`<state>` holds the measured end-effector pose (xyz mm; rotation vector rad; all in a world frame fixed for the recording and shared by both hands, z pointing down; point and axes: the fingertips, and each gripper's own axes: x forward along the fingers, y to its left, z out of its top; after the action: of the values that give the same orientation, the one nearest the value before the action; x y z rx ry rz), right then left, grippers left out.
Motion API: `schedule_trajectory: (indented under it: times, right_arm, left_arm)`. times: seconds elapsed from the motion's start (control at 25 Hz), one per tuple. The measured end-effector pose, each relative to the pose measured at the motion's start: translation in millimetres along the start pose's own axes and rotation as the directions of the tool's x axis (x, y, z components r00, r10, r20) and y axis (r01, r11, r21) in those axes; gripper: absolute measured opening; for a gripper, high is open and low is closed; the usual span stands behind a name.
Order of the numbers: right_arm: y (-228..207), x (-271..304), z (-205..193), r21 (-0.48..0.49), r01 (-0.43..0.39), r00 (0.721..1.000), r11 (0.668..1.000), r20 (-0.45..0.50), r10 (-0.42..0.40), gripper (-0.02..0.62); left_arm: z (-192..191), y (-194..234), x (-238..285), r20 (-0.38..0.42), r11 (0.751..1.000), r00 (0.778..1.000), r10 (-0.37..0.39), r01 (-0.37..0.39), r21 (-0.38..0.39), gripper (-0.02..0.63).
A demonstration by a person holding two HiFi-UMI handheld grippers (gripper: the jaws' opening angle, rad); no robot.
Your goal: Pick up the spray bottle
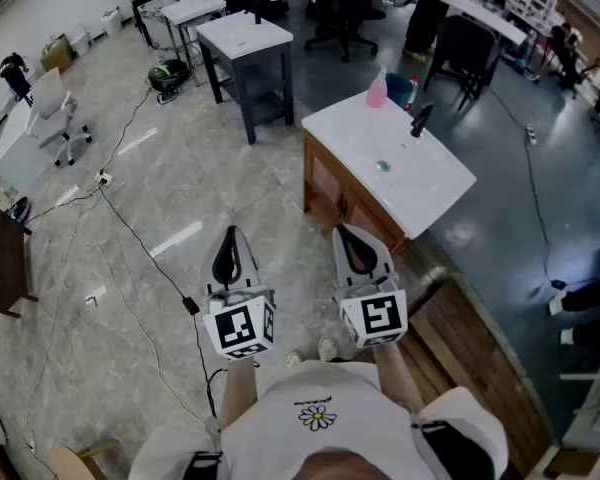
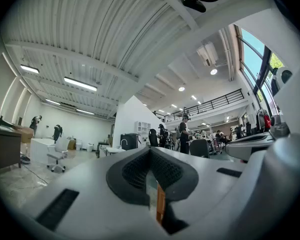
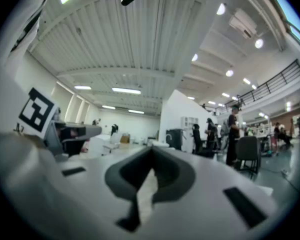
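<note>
My left gripper (image 1: 231,236) and right gripper (image 1: 351,232) are both closed tight with nothing in them. They sit side by side, out over the pale stone floor (image 1: 260,188). The pink spray bottle (image 1: 377,90) stands at 1 o'clock, on the far corner of the white counter (image 1: 440,183), near the black tap (image 1: 420,120). A dark table (image 1: 248,43) is at 12 and a white chair (image 1: 55,118) at 10. A cable (image 1: 148,252) trails over the floor at 9.

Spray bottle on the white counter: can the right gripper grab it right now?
Probably not yet. The spray bottle stands at the far end of the counter, well beyond the right gripper, whose fingers are shut. Nothing seems to block the way. It must come closer.
</note>
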<state>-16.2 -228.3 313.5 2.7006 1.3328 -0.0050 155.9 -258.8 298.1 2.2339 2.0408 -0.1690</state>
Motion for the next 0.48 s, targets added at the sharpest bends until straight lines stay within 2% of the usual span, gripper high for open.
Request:
schedule_trajectory:
  times: [0.48]
  right_arm:
    - [-1.6, -7.4, -6.4, -0.001, -0.017, 1.0, 1.0, -0.009, 0.017, 0.029]
  left_arm:
    - [-4.3, -11.5, -0.9, -0.006, 1.0, 1.0, -0.011, 0.011, 0.009, 0.018]
